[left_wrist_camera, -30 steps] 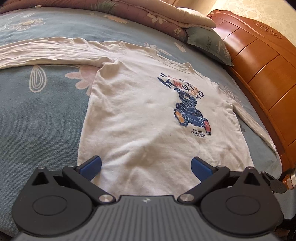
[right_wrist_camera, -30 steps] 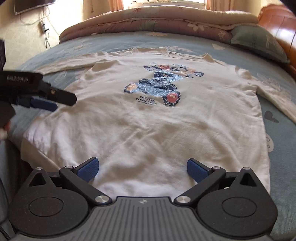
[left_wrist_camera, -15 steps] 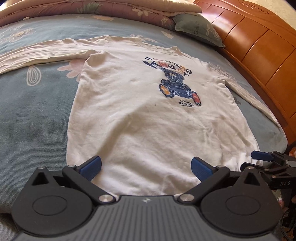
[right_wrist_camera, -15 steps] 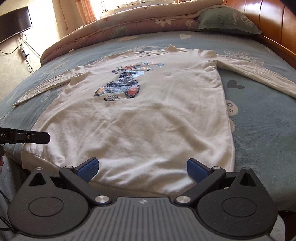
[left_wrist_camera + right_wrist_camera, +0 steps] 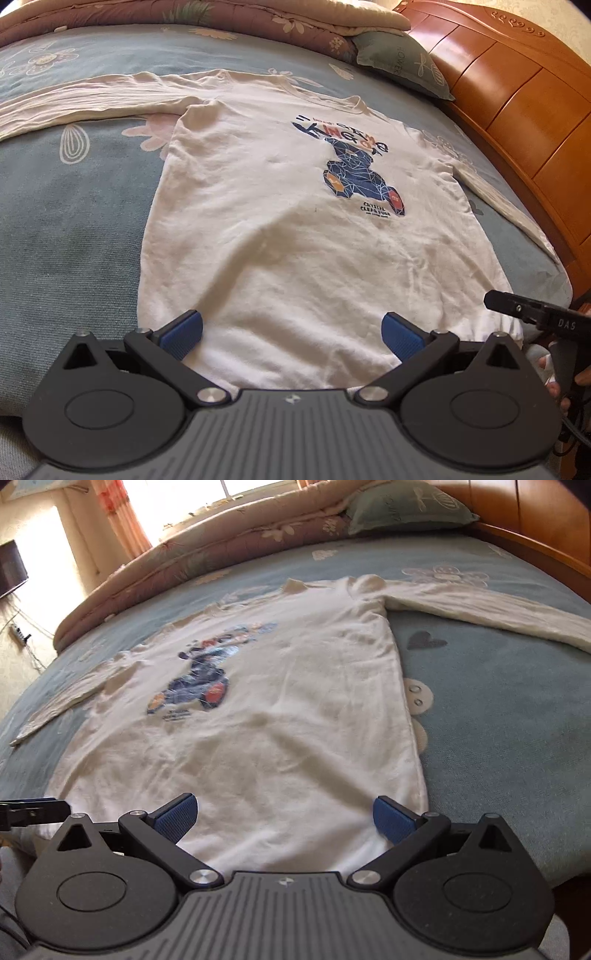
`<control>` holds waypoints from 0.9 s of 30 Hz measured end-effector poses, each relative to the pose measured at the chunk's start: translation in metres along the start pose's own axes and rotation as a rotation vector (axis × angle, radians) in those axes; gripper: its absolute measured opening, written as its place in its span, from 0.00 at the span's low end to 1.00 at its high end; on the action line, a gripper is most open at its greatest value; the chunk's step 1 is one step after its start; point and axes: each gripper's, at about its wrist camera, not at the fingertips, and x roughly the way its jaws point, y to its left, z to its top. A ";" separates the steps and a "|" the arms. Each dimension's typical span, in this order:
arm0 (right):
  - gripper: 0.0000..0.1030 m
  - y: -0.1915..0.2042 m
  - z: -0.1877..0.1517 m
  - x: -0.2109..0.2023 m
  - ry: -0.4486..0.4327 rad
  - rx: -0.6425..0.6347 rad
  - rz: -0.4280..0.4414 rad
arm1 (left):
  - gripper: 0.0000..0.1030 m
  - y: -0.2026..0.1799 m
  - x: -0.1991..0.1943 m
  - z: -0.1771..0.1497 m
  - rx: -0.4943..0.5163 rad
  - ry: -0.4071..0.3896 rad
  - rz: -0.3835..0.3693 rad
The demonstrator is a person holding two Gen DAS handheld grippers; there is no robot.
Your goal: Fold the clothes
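Both your jaws stand wide open, empty, poised over the shirt's hem.

Your left gripper [image 5: 291, 332] and right gripper [image 5: 284, 814] each frame the bottom edge of the white long-sleeved shirt [image 5: 295, 229], which lies face up on the blue bedspread [image 5: 66, 221]. Its long axis runs from hem at 6 o'clock to collar near 12, sleeves spread sideways. Whether the blue pads [image 5: 183, 332] touch cloth is unclear; the right view's print [image 5: 199, 686] is blurred.

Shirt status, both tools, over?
Left tool open, right tool open, both empty at the hem. White long-sleeve shirt flat on the bed, print up, sleeves spread, unfolded. Nothing lying on it.
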 end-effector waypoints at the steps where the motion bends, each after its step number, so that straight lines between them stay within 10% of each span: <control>1: 1.00 -0.002 -0.002 -0.002 -0.008 -0.003 0.009 | 0.99 0.002 -0.001 0.003 -0.014 0.002 -0.010; 27: 1.00 0.025 -0.017 0.006 -0.009 -0.221 -0.127 | 0.99 0.044 0.070 0.116 -0.177 -0.071 0.008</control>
